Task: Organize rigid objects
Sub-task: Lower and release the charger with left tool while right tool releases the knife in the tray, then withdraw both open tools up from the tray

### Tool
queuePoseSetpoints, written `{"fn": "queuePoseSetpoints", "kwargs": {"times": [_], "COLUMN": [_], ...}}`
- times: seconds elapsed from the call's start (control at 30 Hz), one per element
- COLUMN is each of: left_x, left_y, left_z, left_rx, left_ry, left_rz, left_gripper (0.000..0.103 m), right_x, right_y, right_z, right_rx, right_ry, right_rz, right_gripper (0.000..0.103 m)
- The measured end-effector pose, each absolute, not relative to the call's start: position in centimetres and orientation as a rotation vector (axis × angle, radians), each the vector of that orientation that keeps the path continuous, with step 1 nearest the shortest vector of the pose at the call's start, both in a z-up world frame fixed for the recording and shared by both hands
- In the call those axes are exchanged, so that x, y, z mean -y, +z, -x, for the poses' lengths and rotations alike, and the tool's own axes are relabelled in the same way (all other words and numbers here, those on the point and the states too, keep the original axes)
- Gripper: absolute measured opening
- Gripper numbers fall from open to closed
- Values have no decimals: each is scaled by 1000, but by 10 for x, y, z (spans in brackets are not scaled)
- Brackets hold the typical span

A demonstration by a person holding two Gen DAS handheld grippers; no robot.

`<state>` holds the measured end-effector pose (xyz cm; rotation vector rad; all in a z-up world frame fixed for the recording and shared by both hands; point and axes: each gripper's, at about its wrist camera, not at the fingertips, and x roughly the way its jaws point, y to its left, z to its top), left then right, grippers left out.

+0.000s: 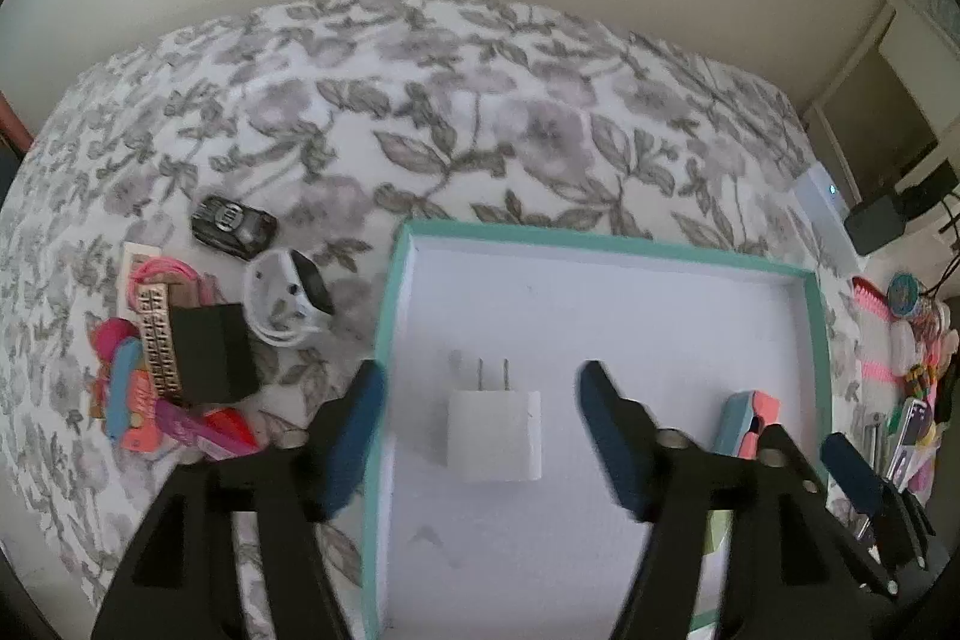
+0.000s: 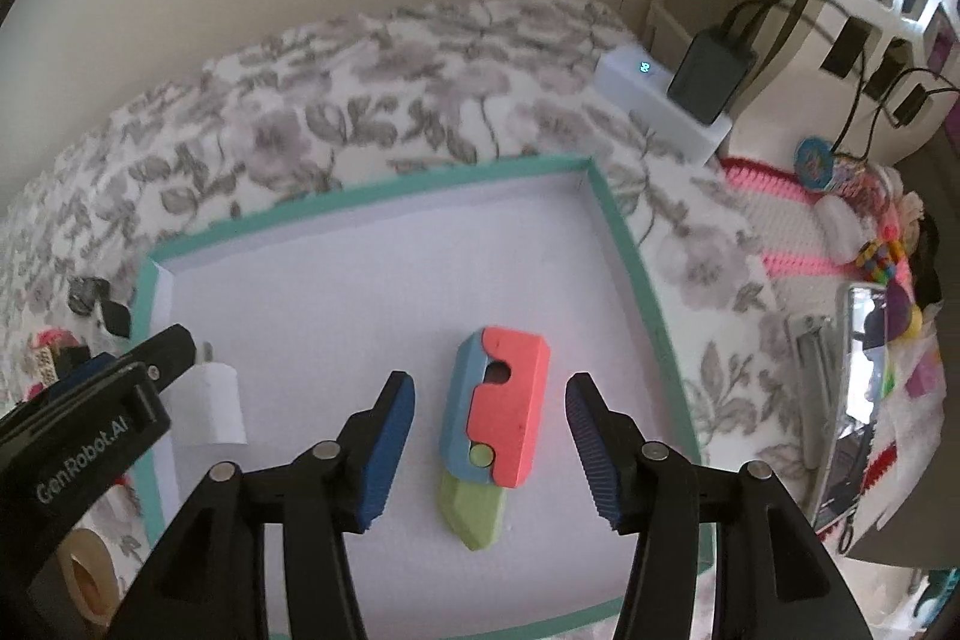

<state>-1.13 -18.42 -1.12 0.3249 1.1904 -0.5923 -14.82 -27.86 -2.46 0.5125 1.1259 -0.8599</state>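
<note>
A shallow white tray with a teal rim (image 1: 600, 239) (image 2: 360, 195) lies on the floral bedspread. A white plug charger (image 1: 495, 436) (image 2: 213, 409) rests flat in it, prongs pointing away. My left gripper (image 1: 480, 385) hangs open above the charger, its blue pads well clear on both sides. A toy folding knife (image 2: 498, 424) (image 1: 747, 418), coral and blue with a green blade, lies to the right in the tray. My right gripper (image 2: 489, 382) straddles the knife with its jaws open, and the pads do not touch it.
Left of the tray lie a black toy car (image 1: 234, 220), a coiled white cable (image 1: 282, 307), a black box (image 1: 213, 361) and a pink clutter pile. To the right sit a white device (image 2: 654, 100), a black adapter (image 2: 708, 76), a pink crochet mat (image 2: 774, 202) and metal clippers (image 2: 813, 364).
</note>
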Motion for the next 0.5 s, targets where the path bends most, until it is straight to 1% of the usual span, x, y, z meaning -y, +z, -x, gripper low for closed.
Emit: {"fn": "queuePoseSetpoints", "kwargs": {"times": [0.13,0.3,0.37,0.43,0.5], "left_x": [180,173,171,168,166], "left_y": [-4,-2,-2,-4,-7], "left_z": [8,4,3,1,-1], "left_rx": [-1166,-1167,-1167,-1170,-1175], "left_ry": [-571,-557,-550,-543,-532], "left_rz": [-317,-297,-292,-288,-286], "left_gripper": [83,85,85,88,88], "right_x": [278,276,273,272,270], "right_y": [-7,0,-1,-3,-7], "right_z": [150,149,147,145,143], "right_rx": [-1090,-1078,-1083,-1092,-1102], "right_ry": [-873,-875,-871,-865,-858], "right_rz": [-505,-485,-475,-465,-459], "right_gripper": [57,60,63,73,77]}}
